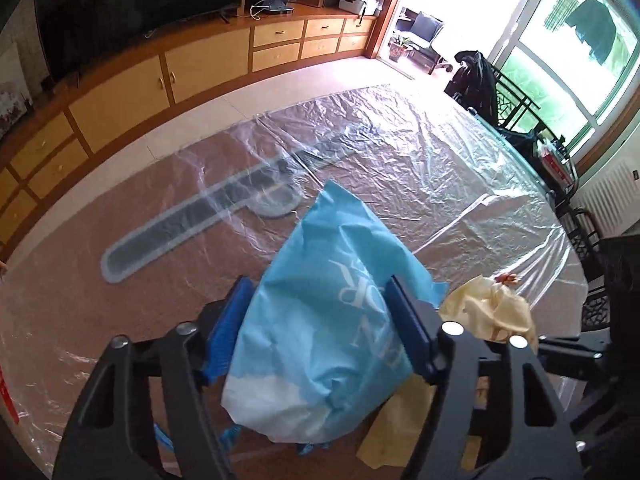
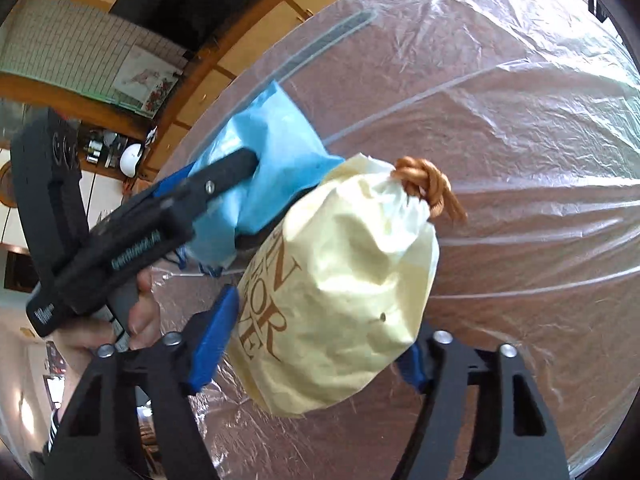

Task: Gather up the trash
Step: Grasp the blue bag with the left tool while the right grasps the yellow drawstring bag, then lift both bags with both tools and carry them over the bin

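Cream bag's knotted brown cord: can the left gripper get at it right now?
Probably not: the left gripper is shut on the blue bag, and the cream bag sits in the right gripper.

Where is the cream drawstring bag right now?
In the right wrist view the cream bag sits between the right gripper fingers, over the plastic-covered table, right beside the blue bag that the left gripper clamps.
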`<state>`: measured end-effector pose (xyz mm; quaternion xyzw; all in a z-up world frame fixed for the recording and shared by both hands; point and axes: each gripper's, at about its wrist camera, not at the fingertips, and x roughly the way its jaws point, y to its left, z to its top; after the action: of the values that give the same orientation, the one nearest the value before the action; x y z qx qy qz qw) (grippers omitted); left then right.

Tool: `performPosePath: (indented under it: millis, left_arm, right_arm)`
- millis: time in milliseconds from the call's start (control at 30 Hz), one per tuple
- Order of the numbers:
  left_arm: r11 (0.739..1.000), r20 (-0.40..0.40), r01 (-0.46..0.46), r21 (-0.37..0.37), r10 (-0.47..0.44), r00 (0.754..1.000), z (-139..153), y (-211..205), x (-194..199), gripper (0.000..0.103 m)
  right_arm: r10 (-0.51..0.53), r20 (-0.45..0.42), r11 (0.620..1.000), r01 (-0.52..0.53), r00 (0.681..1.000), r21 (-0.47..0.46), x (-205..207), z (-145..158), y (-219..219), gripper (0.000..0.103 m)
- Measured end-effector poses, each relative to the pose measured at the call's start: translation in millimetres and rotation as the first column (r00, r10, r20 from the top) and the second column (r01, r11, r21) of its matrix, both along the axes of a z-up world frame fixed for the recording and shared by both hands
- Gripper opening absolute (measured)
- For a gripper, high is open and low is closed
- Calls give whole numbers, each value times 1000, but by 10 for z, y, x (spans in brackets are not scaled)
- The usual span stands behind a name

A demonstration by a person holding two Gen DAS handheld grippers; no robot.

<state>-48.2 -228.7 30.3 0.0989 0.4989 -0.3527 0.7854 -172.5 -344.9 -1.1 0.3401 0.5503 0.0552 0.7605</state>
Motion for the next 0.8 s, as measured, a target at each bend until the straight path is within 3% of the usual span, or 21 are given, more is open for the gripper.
performPosePath:
  millis: [33,133,233,433,800]
  left_arm:
    - [1000,-8,4,-6,-4,1000,0,-5,-7,61]
    - [999,-28,10,-31,-11,1000,16,18,-41,53]
    - [998,-50,-8,-69,5,999,53,83,-60,47]
    - [993,-28,-50,-110,47,999,204,244,-145,44]
    - [973,14,-173,-155,178,984,368,607,-574,41]
  right_arm:
    - [2,2,1000,-2,1000,13,45,-12,19,53]
    - [5,22,998,-6,1000,64,31,-39,19,41]
    - [2,53,995,-8,999,104,10,-27,-30,39]
    - [6,100,996,-16,995,93,-89,54,-187,38]
    - [101,163,993,-89,981,-79,-153,262,-189,39]
